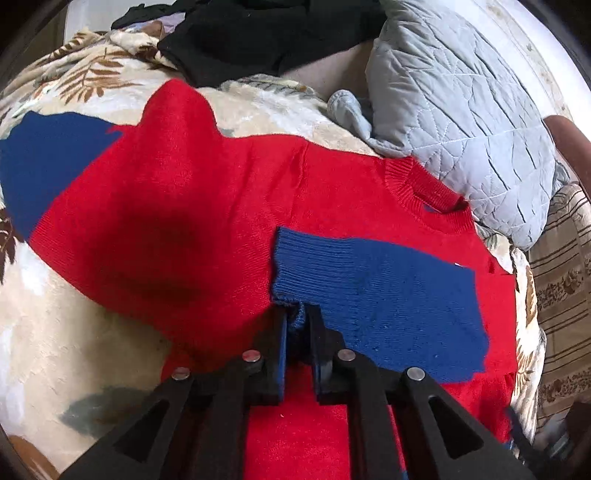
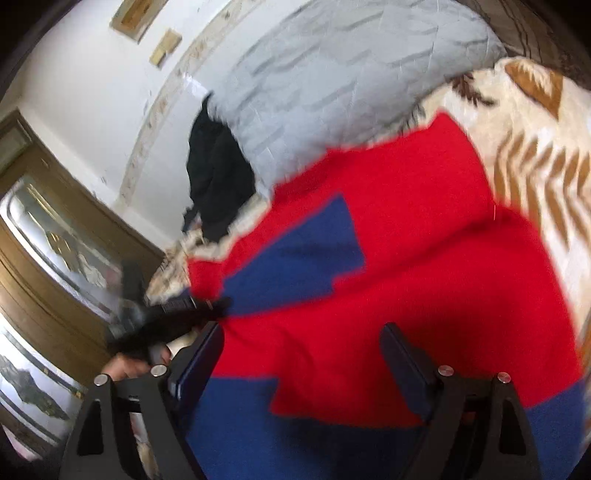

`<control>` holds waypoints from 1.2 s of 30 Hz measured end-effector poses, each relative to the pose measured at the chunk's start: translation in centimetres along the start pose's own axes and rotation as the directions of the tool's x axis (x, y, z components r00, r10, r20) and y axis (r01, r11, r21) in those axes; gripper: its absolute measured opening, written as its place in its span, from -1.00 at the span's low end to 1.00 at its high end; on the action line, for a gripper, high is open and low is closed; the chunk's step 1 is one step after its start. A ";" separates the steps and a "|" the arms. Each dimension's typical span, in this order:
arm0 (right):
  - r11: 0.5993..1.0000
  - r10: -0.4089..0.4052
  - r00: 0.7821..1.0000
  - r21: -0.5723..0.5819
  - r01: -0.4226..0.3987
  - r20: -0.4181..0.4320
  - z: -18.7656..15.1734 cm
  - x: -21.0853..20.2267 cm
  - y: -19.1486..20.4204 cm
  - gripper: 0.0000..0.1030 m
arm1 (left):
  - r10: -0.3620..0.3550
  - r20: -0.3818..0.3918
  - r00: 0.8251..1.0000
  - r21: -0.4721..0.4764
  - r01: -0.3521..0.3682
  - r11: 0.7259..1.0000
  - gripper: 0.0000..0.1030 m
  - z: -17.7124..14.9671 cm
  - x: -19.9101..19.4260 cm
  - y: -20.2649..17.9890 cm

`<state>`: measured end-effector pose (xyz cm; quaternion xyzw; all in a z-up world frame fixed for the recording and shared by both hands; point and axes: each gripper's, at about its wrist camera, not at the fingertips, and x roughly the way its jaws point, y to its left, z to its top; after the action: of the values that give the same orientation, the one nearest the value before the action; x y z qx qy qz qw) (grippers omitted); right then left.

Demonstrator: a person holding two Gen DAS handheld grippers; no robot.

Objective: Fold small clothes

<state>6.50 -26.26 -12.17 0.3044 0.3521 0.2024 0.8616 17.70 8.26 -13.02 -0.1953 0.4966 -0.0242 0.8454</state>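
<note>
A small red sweater (image 1: pixel 192 221) with blue sleeves lies spread on a leaf-patterned blanket (image 1: pixel 74 350). Its neck (image 1: pixel 424 181) points to the back right. My left gripper (image 1: pixel 297 317) is shut on the ribbed cuff of the blue sleeve (image 1: pixel 376 291), which is folded across the red body. The other blue sleeve (image 1: pixel 48 162) lies out to the far left. In the blurred right wrist view, my right gripper (image 2: pixel 301 339) is open above the red sweater (image 2: pixel 406 277), holding nothing. The left gripper (image 2: pixel 173 314) shows there at the folded blue sleeve (image 2: pixel 295 258).
A grey quilted pillow (image 1: pixel 461 110) lies at the back right, touching the sweater's neck. Black clothes (image 1: pixel 258 33) are piled at the back. A striped cushion (image 1: pixel 561 288) is at the far right. A white wall (image 2: pixel 92 92) and a wooden cabinet (image 2: pixel 55 258) stand beyond the bed.
</note>
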 end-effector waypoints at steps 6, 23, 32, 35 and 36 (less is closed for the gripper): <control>0.969 -0.089 0.996 0.231 0.087 -0.003 8.4 2.8 -5.4 0.84 | -0.045 -0.047 0.998 -0.017 0.044 0.999 -0.45 0.9 0.6 -0.2; 0.980 -0.164 0.986 -0.113 0.161 -0.018 -2.1 1.8 -0.4 0.92 | -0.064 0.291 0.954 -0.526 0.215 0.822 0.55 9.2 -9.3 26.4; 0.981 -0.159 0.987 -0.117 0.156 -0.013 -2.7 1.8 -0.6 0.92 | -0.027 0.279 0.960 -0.577 0.190 0.794 0.53 11.6 -6.1 29.5; 0.981 -0.160 0.987 -0.118 0.157 -0.014 -2.7 2.0 -0.5 0.92 | 0.046 0.227 0.973 -0.568 0.094 0.818 -0.61 12.1 -6.0 29.6; 0.980 -0.160 0.987 -0.118 0.158 -0.014 -2.7 2.0 -0.5 0.92 | 0.056 0.175 0.983 -0.570 0.055 0.820 -0.90 12.2 -5.4 29.8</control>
<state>5.91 -24.49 -15.02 0.2220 0.3728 0.1566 0.8872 20.81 40.77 -13.82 -0.4410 0.4006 0.1444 0.7900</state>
